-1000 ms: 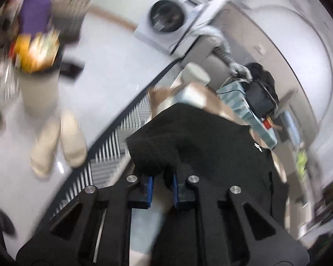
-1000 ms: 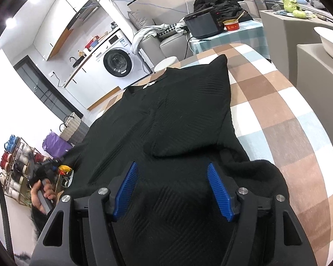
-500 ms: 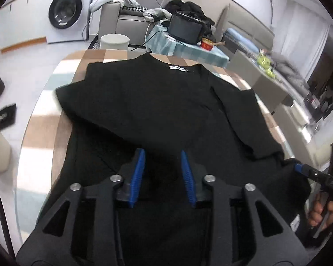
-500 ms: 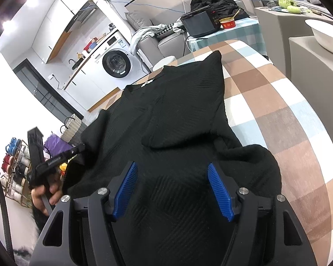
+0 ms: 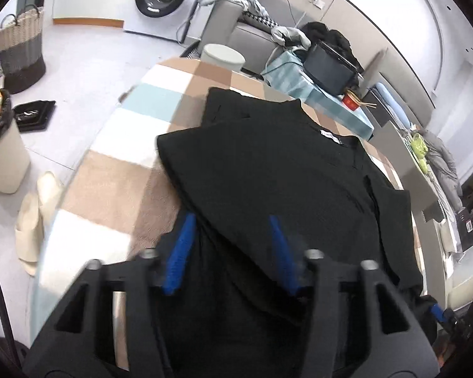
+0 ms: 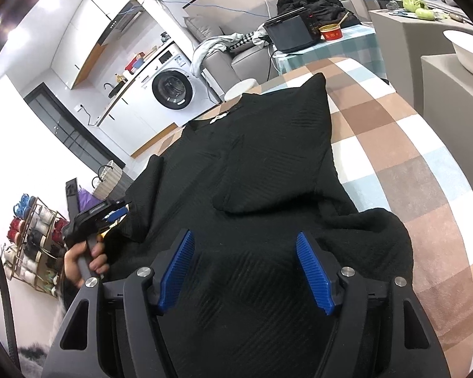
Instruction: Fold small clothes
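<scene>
The left gripper hangs over the near left part of the black ribbed knit top; its blue-padded jaws are closing with cloth below them but nothing pinched, and the left sleeve already lies folded across the body. That top lies flat on the round table with a brown, white and pale-blue checked cloth, collar far, so each side can be turned inward. The right gripper hovers released over the bunched near hem, probably placed to take it for the next fold.
</scene>
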{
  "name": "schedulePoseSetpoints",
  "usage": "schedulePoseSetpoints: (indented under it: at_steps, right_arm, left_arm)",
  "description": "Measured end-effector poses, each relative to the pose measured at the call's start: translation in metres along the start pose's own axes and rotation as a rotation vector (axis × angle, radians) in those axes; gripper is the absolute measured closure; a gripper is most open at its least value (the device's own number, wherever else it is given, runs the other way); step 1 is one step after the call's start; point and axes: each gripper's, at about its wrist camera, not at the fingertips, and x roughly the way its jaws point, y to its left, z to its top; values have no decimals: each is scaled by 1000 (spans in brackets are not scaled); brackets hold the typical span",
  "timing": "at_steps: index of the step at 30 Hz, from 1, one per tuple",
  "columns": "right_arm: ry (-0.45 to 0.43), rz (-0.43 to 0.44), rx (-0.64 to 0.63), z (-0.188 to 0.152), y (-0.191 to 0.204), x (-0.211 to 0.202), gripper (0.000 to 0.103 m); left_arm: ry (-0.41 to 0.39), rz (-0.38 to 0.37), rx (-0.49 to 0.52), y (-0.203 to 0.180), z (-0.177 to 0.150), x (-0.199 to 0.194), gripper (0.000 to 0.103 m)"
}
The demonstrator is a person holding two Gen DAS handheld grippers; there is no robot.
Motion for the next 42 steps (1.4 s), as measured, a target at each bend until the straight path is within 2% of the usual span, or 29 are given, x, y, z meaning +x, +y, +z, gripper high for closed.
schedulePoseSetpoints:
  at_steps: [1, 2, 4, 7, 10, 12, 14, 15, 16, 17, 18, 19, 21, 23, 27, 30, 32, 33, 34, 36, 38, 42]
  right_arm:
    - [5, -11, 8, 0, -2, 1, 34]
    - [7, -20, 13, 0, -3, 1, 34]
    - [6, -26, 19, -1, -4, 1, 34]
    - [1, -25, 31, -2, -7, 0, 34]
    - [2, -25, 47, -2, -12, 3, 34]
    - [9, -27, 59, -1, -15, 6, 34]
    - [17, -29, 69, 0, -17, 9, 34]
    - [20, -31, 68, 0, -17, 10, 34]
    - [20, -30, 64, 0, -17, 9, 34]
    - [18, -28, 61, 0, -17, 8, 34]
    - [15, -28, 57, 0, -17, 6, 34]
    - [13, -28, 56, -1, -18, 5, 34]
    - [8, -25, 64, -2, -22, 3, 34]
    - [9, -26, 69, -2, -24, 4, 34]
    - [21, -31, 70, -2, -26, 9, 34]
    - [21, -26, 64, -2, -24, 8, 34]
    - [24, -29, 64, -2, -24, 8, 34]
    - [25, -30, 63, -2, -24, 8, 34]
    - [26, -33, 61, -2, -24, 8, 34]
    - [30, -38, 57, -1, -23, 9, 34]
    - [33, -45, 50, 1, -21, 10, 34]
    - [32, -68, 21, 7, -17, 12, 34]
  left_arm:
    - [-3, 30, 16, -3, 3, 5, 83]
    - [2, 52, 26, -5, 6, 11, 87]
    - [19, 44, 14, -8, 13, 25, 99]
    - [2, 45, 42, -17, 18, 29, 100]
    - [-32, 12, 101, -42, 24, 17, 101]
    - [-34, -52, 138, -66, 26, 15, 100]
    - [-19, -167, 144, -85, 24, 18, 100]
    - [-8, -212, 144, -93, 23, 18, 94]
    - [5, -225, 155, -99, 21, 19, 83]
    - [16, -218, 175, -102, 18, 18, 75]
    - [8, -188, 197, -102, 16, 16, 62]
    - [-10, -164, 206, -100, 15, 13, 59]
    - [-48, -72, 219, -87, 15, 10, 59]
    - [-36, 66, 211, -71, 20, 17, 59]
    - [13, 199, 183, -46, 27, 36, 59]
    - [18, 266, 195, -32, 25, 47, 59]
    - [30, 294, 184, -26, 27, 54, 62]
    - [33, 288, 171, -22, 28, 57, 69]
    - [31, 271, 161, -20, 29, 58, 82]
    - [12, 281, 166, -18, 32, 58, 93]
    - [-11, 282, 152, -11, 35, 54, 96]
    - [-27, 291, 53, 10, 39, 42, 96]
